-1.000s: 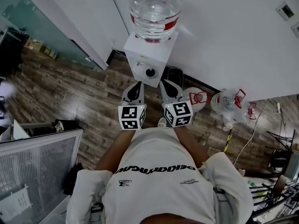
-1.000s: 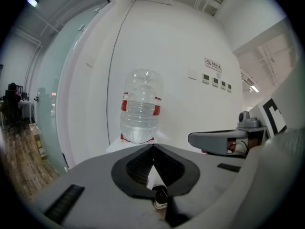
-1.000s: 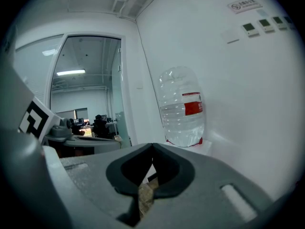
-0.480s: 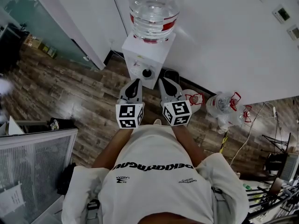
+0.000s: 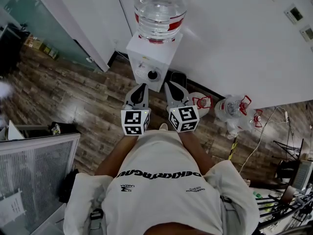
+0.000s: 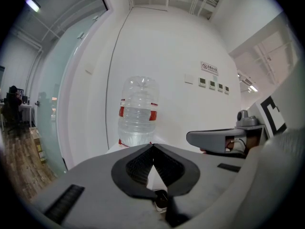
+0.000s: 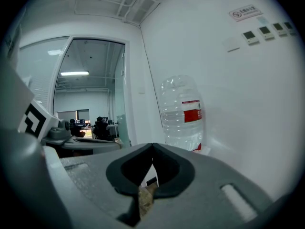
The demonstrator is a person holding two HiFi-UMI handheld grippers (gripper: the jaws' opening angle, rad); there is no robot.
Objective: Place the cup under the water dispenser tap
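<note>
The white water dispenser (image 5: 150,62) stands against the wall with a big clear bottle (image 5: 159,11) upside down on top. A dark round spot (image 5: 153,75) shows on its front ledge; I cannot tell what it is. I can make out no cup in any view. My left gripper (image 5: 143,86) and right gripper (image 5: 169,84) are held side by side just in front of the dispenser, pointing at it. Both are shut and hold nothing. In the left gripper view the left gripper (image 6: 153,147) is aimed at the bottle (image 6: 137,113). In the right gripper view the right gripper (image 7: 152,148) has the bottle (image 7: 182,116) a little to its right.
Empty water bottles (image 5: 234,107) with red handles lie on the wood floor right of the dispenser. A glass partition (image 5: 44,23) runs along the left. A grey mesh cabinet (image 5: 34,173) stands at the lower left. Cables and stands (image 5: 288,170) crowd the lower right.
The head view has drifted slightly, so dispenser and grippers sit a little higher and more to the left in the picture. Both grippers stay shut and side by side.
</note>
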